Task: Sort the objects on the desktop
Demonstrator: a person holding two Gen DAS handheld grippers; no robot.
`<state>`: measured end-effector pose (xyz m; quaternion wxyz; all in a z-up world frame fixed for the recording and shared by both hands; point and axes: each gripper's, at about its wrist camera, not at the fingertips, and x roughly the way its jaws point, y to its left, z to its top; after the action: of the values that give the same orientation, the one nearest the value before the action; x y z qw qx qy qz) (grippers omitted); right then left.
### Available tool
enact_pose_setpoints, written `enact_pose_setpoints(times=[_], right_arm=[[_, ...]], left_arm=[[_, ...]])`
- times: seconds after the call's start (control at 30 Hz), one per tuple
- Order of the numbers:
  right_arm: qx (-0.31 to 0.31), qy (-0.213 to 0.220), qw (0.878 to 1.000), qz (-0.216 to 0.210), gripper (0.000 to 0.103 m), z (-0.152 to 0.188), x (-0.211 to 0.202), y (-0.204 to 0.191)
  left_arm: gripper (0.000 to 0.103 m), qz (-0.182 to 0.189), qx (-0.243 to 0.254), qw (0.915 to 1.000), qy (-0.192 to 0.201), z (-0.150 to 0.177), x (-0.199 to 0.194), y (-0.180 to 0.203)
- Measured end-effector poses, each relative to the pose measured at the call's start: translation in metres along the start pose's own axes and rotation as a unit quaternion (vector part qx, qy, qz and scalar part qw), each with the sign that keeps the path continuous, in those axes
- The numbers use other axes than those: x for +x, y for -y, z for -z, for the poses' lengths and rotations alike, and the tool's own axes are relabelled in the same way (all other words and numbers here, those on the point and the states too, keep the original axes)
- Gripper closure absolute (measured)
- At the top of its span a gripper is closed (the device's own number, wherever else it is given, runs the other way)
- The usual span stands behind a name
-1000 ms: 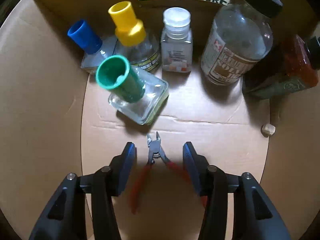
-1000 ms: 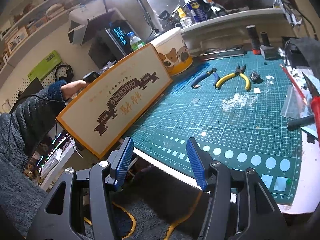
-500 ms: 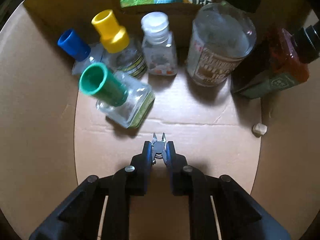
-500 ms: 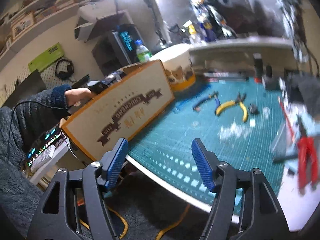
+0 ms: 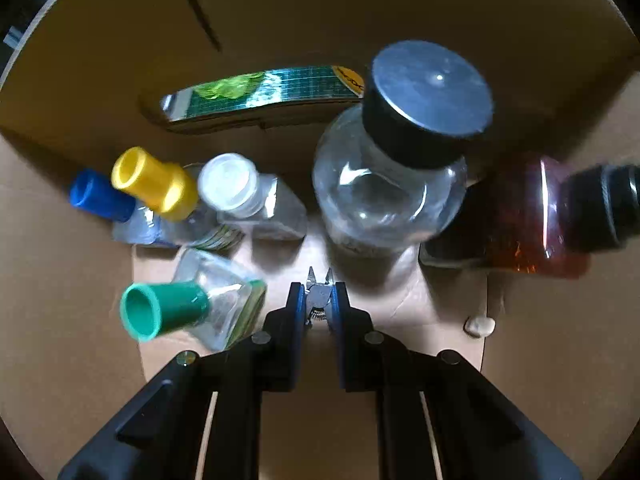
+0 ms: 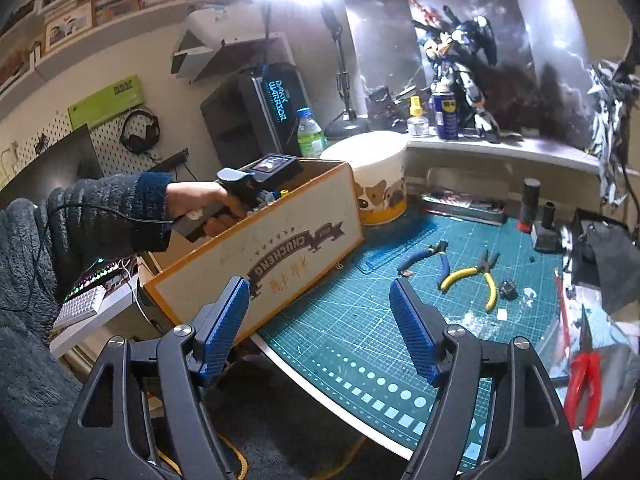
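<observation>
In the left wrist view my left gripper [image 5: 318, 300] is shut on small nippers [image 5: 319, 289], whose metal tips poke out between the blue pads, inside a cardboard box [image 5: 60, 280]. A tilted green-capped bottle [image 5: 192, 308] leans just left of the fingers. My right gripper [image 6: 320, 324] is open and empty, held off the desk's front edge. The box [image 6: 280, 256] shows in the right wrist view at the left of the green cutting mat [image 6: 400, 320], with the left hand reaching into it.
In the box stand blue-capped [image 5: 100, 200], yellow-capped [image 5: 156, 184] and white-capped [image 5: 240, 192] bottles, a large black-lidded bottle [image 5: 396, 184] and an amber bottle [image 5: 528, 216]. On the mat lie blue pliers [image 6: 432, 256], yellow pliers [image 6: 476, 280] and red cutters [image 6: 584, 380].
My left gripper closed on the nippers and now sits closer to the bottles inside the box. My right gripper stayed open and swung to look higher, over the box and desk.
</observation>
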<state>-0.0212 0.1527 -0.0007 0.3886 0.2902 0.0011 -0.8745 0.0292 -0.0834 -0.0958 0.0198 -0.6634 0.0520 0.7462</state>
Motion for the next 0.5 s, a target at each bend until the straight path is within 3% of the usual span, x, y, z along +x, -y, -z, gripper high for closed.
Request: enact_pose_setpoints(times=[0.2, 0.27, 0.33, 0.43, 0.5], right_arm=[[-0.005, -0.005, 1.0, -0.006, 0.033, 0.0, 0.006, -0.005], [-0.004, -0.008, 1.0, -0.008, 0.033, 0.001, 0.009, -0.006], [-0.002, -0.01, 1.0, -0.009, 0.033, 0.003, 0.011, -0.004], [0.001, -0.013, 1.0, -0.01, 0.033, 0.007, 0.012, 0.0], [0.003, -0.016, 1.0, -0.009, 0.033, 0.009, 0.013, 0.004]], left_arm=[[0.087, -0.004, 0.005, 1.0, 0.002, 0.017, -0.01, 0.009], [0.057, -0.011, 0.012, 0.9998, 0.007, 0.026, -0.021, 0.012], [0.043, -0.01, 0.019, 0.9992, 0.032, 0.041, -0.042, 0.015], [0.032, -0.024, 0.035, 0.9976, 0.055, 0.061, -0.073, 0.012], [0.032, -0.037, 0.047, 0.996, 0.066, 0.075, -0.093, 0.008]])
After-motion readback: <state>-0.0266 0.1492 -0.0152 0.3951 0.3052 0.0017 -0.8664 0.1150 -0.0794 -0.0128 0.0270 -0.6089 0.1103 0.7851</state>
